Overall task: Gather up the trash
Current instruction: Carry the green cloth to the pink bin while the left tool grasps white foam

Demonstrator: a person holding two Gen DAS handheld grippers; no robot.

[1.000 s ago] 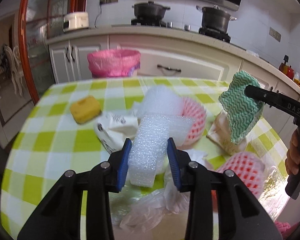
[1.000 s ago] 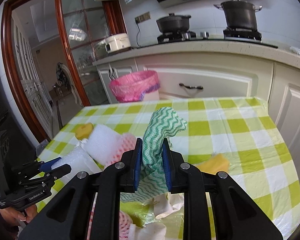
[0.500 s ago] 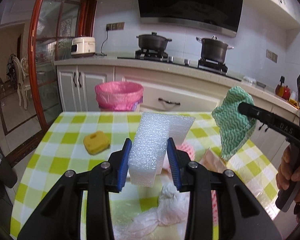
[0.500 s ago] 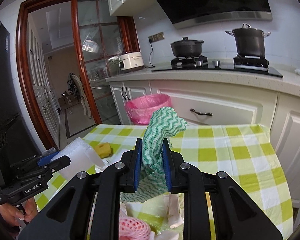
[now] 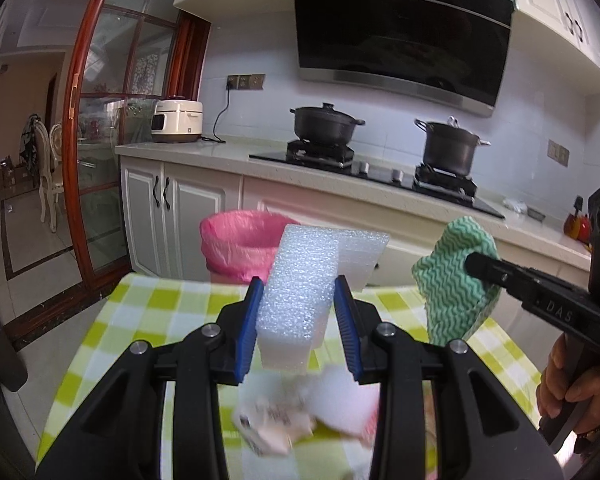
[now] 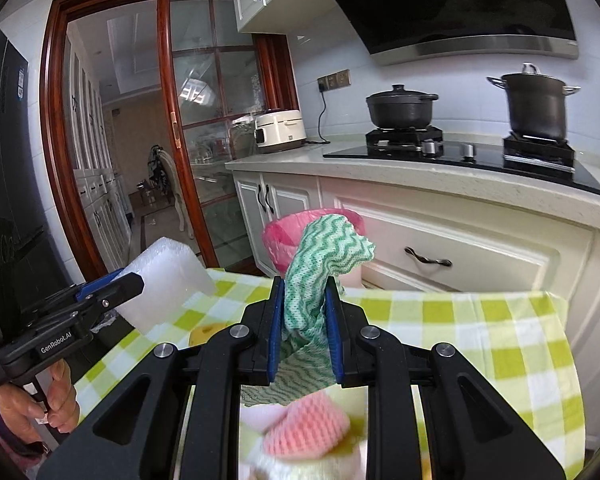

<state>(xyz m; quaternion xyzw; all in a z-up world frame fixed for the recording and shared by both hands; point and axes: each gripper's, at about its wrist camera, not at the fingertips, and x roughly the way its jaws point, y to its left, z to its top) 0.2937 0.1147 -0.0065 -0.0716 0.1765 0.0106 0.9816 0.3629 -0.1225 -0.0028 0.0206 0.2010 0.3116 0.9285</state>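
- Both tools have risen from the green-and-white checked worktop (image 5: 148,312) since a second ago, carrying their loads clear of the litter left on it, so the pick-up looks finished and the carry begun.
- The left tool (image 5: 298,320) is clamped on a white, bubbly foam packing block (image 5: 300,280), upright, in front of the pink-lined bin (image 5: 240,240).
- The right tool (image 6: 302,320) pinches a crumpled green zigzag cloth (image 6: 324,260), drooping, also short of the bin.
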